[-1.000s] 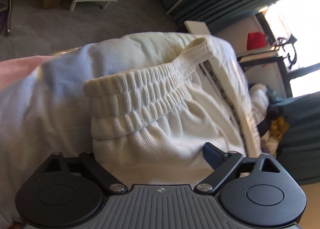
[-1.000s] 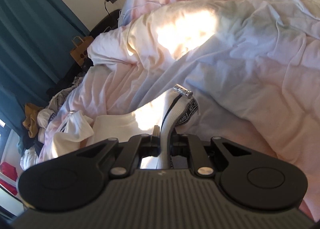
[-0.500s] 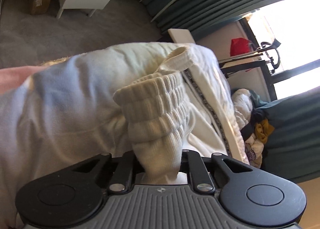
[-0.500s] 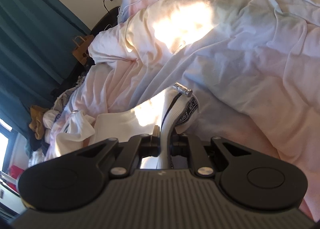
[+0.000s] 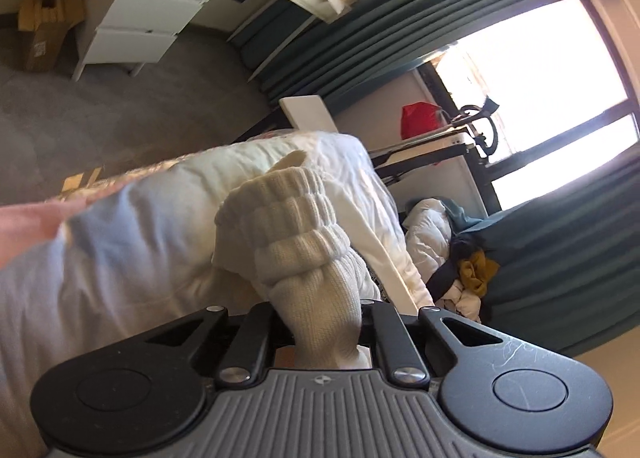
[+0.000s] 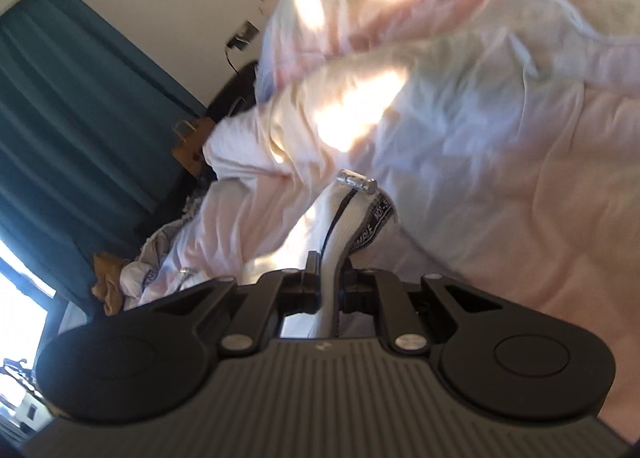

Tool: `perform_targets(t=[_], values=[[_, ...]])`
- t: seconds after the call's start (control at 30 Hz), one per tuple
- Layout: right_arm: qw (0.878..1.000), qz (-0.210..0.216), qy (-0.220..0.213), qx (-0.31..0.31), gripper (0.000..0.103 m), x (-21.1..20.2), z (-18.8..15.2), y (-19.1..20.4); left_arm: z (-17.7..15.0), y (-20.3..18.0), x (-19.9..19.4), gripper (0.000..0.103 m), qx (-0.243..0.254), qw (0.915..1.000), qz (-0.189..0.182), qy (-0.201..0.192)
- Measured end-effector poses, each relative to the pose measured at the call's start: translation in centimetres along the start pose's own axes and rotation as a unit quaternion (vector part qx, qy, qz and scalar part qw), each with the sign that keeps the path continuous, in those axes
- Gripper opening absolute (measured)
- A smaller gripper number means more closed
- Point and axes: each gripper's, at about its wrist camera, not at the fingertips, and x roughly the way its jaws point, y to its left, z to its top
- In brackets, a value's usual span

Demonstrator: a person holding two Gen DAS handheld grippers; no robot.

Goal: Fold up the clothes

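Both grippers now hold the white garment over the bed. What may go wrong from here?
The left gripper pinches only the bunched ribbed cuff, so the thick knit might slip out. The right gripper holds a thin edge near the printed strap; pulling could stretch it. The rumpled duvet may hinder a flat fold.

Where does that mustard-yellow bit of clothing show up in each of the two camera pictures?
Left wrist view: the mustard-yellow garment lies at mid right, in the clothes pile against the teal curtain.
Right wrist view: the same garment sits at the lower left edge, below the curtain.
Shared landmark: the teal curtain beside the pile.
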Motion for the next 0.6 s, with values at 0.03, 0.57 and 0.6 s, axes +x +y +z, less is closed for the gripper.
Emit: perform_targets(t=[0.03, 0.57, 0.6], values=[[1.000, -0.002, 0.003, -0.001, 0.011, 0.1, 0.1, 0.1, 0.1, -0.1, 0.1, 0.010, -0.004, 1.0000, -0.002, 0.001], [0.974, 0.048, -0.053, -0.214, 0.011, 8.1, -0.7, 18.2, 9.0, -8.9, 13.3, 0.011, 0.041, 0.9990, 0.012, -0.011], [0.970, 0.051, -0.050, -0.231, 0.010, 9.7, -1.2, 20.1, 9.5, -9.5, 15.0, 0.011, 0.049, 0.9986, 0.019, -0.010]])
